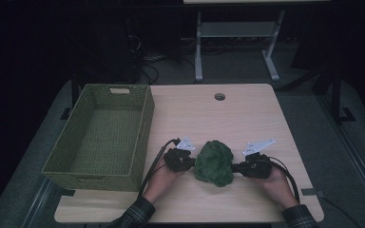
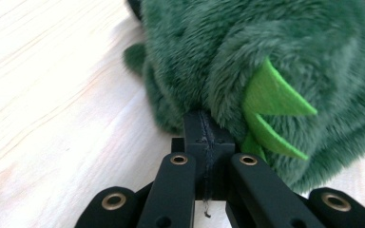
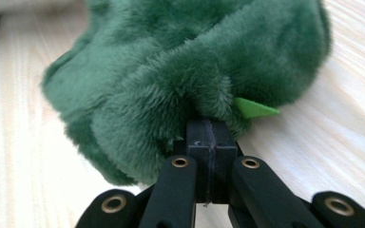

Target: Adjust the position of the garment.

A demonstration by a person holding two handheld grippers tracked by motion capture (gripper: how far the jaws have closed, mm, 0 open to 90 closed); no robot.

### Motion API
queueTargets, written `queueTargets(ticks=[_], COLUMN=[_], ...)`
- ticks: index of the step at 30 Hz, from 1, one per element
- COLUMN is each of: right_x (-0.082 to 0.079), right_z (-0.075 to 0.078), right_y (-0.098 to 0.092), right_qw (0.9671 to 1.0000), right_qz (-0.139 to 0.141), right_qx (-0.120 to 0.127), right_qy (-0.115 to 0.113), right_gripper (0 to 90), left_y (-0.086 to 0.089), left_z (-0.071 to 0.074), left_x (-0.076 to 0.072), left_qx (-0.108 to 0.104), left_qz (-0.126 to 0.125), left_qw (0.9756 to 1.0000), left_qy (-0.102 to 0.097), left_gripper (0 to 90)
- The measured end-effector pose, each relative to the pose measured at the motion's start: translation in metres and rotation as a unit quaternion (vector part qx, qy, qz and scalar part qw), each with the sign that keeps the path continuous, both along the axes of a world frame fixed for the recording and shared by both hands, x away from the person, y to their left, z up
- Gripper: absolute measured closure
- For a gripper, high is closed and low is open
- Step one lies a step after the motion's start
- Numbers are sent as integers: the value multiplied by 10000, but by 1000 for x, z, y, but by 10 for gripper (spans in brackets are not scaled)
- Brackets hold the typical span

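High view: wooden table (image 1: 247,114) bears a green wicker basket (image 1: 100,135) at left, no writing legible on either. Green plush toy (image 1: 214,162) lies near the front edge. Left gripper (image 1: 186,161) and right gripper (image 1: 240,167), jaws pressed together, each pinch its fur from opposite sides.

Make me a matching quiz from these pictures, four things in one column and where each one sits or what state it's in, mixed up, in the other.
Things:
1. green plush toy
2. woven basket
3. left gripper
4. round hole

Places or states:
A. near the table's far edge
B. at the table's left, nothing inside
C. between the two grippers, on the table
D. jaws shut, pinching plush fur

Pairs: 1-C, 2-B, 3-D, 4-A
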State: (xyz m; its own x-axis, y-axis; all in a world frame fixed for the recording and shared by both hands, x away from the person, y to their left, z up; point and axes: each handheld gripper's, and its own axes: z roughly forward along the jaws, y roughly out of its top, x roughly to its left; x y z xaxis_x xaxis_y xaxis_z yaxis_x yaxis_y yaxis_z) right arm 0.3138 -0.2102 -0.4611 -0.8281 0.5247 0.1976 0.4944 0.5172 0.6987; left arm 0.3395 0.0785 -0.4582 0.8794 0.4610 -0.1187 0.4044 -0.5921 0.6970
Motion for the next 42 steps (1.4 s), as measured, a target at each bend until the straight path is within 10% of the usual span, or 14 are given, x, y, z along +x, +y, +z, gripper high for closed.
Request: queueTargets(ticks=[9, 20, 32, 42], right_x=[-2, -11, -12, -10], right_z=[-1, -4, -17, -21], right_y=[6, -26, -55, -57], right_qw=[10000, 9944, 9828, 9816], right_qz=[-23, -994, -1705, -1716], right_qx=[45, -67, -419, -433], right_qy=[-34, -344, -564, -711], right_gripper=[877, 530, 289, 190], left_y=[9, 25, 25, 12], left_z=[1, 18, 45, 65], left_x=[2, -2, -8, -4], left_qx=[42, -178, -115, 110], left_qz=[81, 221, -222, -799], left_qw=[9999, 9995, 9994, 9961], left_qy=[-55, -137, -226, -369], left_gripper=[896, 801, 465, 272])
